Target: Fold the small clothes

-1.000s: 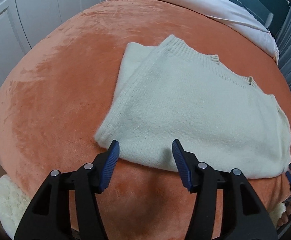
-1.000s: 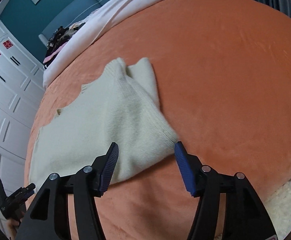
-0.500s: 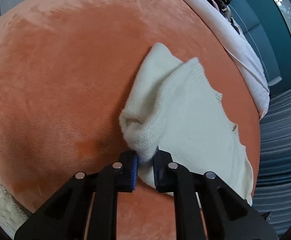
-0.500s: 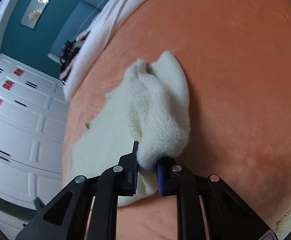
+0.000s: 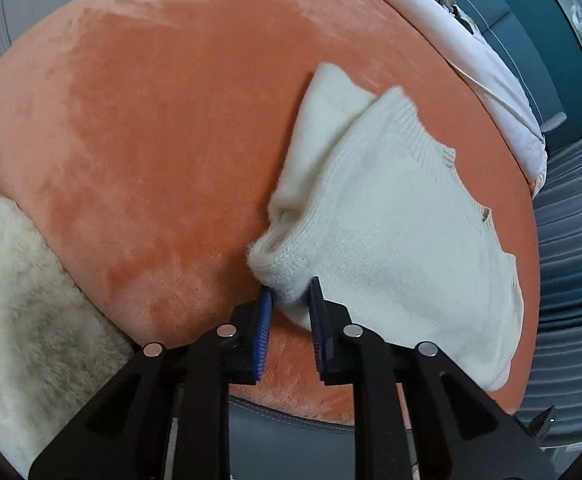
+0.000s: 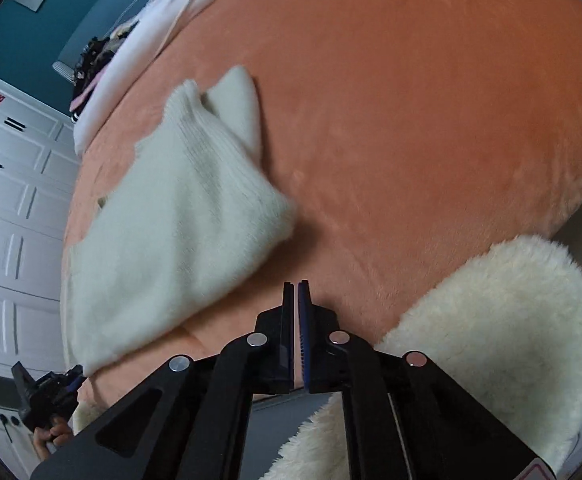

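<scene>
Just ahead of the left gripper, the cream knitted sweater lies on the orange plush bed cover, its body spreading away to the right of the fingers. Its near corner is bunched up between the two blue pads, which stand narrow with the knit pinched between them, so that hem corner is lifted off the cover while everything else rests flat. Gripping at a corner makes sense for a fold: it lets the edge be carried over the body of the garment.

Up and to the left of the right gripper, the other near corner of the sweater lies on the cover, blurred and apparently free. That gripper's pads are pressed together with only a sliver between them, and nothing visible is caught there, though the blur makes this less than certain. Below and to its right sits a fluffy white rug.
</scene>
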Demonstrator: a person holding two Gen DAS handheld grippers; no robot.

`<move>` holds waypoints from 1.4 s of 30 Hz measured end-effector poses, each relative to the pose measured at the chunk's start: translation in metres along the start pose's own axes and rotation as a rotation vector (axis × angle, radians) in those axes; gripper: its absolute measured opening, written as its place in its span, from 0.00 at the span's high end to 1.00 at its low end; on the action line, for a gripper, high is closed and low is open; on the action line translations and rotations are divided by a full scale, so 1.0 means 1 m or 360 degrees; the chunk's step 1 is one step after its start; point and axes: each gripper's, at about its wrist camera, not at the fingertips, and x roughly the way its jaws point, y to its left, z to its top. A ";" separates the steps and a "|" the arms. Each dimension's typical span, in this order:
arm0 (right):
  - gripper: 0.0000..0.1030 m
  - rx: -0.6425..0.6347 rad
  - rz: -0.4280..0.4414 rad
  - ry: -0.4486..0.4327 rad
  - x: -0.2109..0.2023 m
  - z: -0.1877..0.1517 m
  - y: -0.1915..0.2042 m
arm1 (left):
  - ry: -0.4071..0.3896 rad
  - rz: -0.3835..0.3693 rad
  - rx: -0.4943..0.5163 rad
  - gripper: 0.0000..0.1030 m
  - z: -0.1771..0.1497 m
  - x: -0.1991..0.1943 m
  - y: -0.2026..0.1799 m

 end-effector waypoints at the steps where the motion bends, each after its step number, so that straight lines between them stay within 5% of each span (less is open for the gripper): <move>1: 0.87 -0.0080 -0.0021 -0.0075 -0.010 0.008 0.008 | -0.0047 -0.0030 0.0030 0.67 0.008 -0.008 -0.007; 2: 0.76 -0.0152 -0.0017 -0.0143 -0.017 0.019 0.019 | -0.0096 -0.0043 0.0051 0.44 0.016 -0.015 -0.013; 3: 0.50 -0.0210 0.0004 -0.0196 -0.020 0.032 0.031 | -0.0179 -0.0046 0.0073 0.34 0.027 -0.021 -0.021; 5: 0.28 -0.0294 0.0069 -0.0258 -0.013 0.056 0.050 | -0.0345 -0.0058 0.0130 0.25 0.050 -0.027 -0.041; 8: 0.28 -0.0355 0.0106 -0.0191 0.032 0.092 0.077 | -0.0417 -0.0036 0.0183 0.09 0.080 -0.007 -0.066; 10: 0.28 -0.0339 0.0137 -0.0091 0.070 0.110 0.093 | -0.0269 -0.0053 0.0154 0.09 0.101 0.030 -0.070; 12: 0.29 -0.0305 0.0113 0.0010 0.108 0.120 0.100 | -0.0079 -0.0093 0.0108 0.13 0.118 0.072 -0.077; 13: 0.29 -0.0285 0.0091 0.0051 0.122 0.119 0.105 | -0.0030 -0.0084 0.0106 0.28 0.121 0.088 -0.079; 14: 0.47 -0.0259 0.0091 0.0088 0.132 0.117 0.108 | 0.0017 -0.0066 0.0126 0.58 0.124 0.102 -0.082; 15: 0.85 -0.0220 0.0124 0.0119 0.137 0.119 0.109 | 0.0046 -0.0017 0.0145 0.72 0.125 0.109 -0.085; 16: 0.90 -0.0177 0.0242 0.0091 0.130 0.119 0.108 | 0.0054 -0.0037 0.0147 0.90 0.123 0.108 -0.085; 17: 0.91 -0.0175 0.0367 0.0003 0.114 0.119 0.109 | 0.0023 -0.0067 0.0145 0.92 0.127 0.099 -0.089; 20: 0.92 -0.0256 0.0464 -0.0215 0.070 0.119 0.112 | -0.0131 -0.0099 0.0250 0.92 0.135 0.070 -0.098; 21: 0.92 -0.0245 0.0412 -0.0208 0.077 0.119 0.105 | -0.0144 -0.0049 0.0272 0.92 0.137 0.072 -0.098; 24: 0.93 -0.0080 0.0216 0.0108 0.150 0.114 0.068 | -0.0003 0.0089 0.0262 0.92 0.140 0.111 -0.083; 27: 0.92 -0.0011 0.0274 0.0072 0.139 0.115 0.067 | -0.0042 0.0153 0.0304 0.92 0.132 0.117 -0.082; 31: 0.80 -0.0212 0.0018 -0.0187 0.088 0.112 0.104 | -0.0159 0.0240 0.0389 0.85 0.126 0.082 -0.106; 33: 0.78 -0.0314 0.0169 -0.0237 0.074 0.110 0.131 | -0.0281 0.0235 0.0436 0.82 0.119 0.060 -0.126; 37: 0.78 -0.0512 0.0490 0.0057 0.117 0.078 0.210 | -0.0220 0.0134 0.0587 0.80 0.099 0.068 -0.169; 41: 0.81 -0.0673 0.0420 0.0210 0.160 0.043 0.241 | -0.0069 0.0242 0.0648 0.80 0.081 0.108 -0.175; 42: 0.92 -0.0631 0.0432 0.0198 0.162 0.047 0.231 | -0.0034 0.0262 0.0624 0.80 0.078 0.114 -0.170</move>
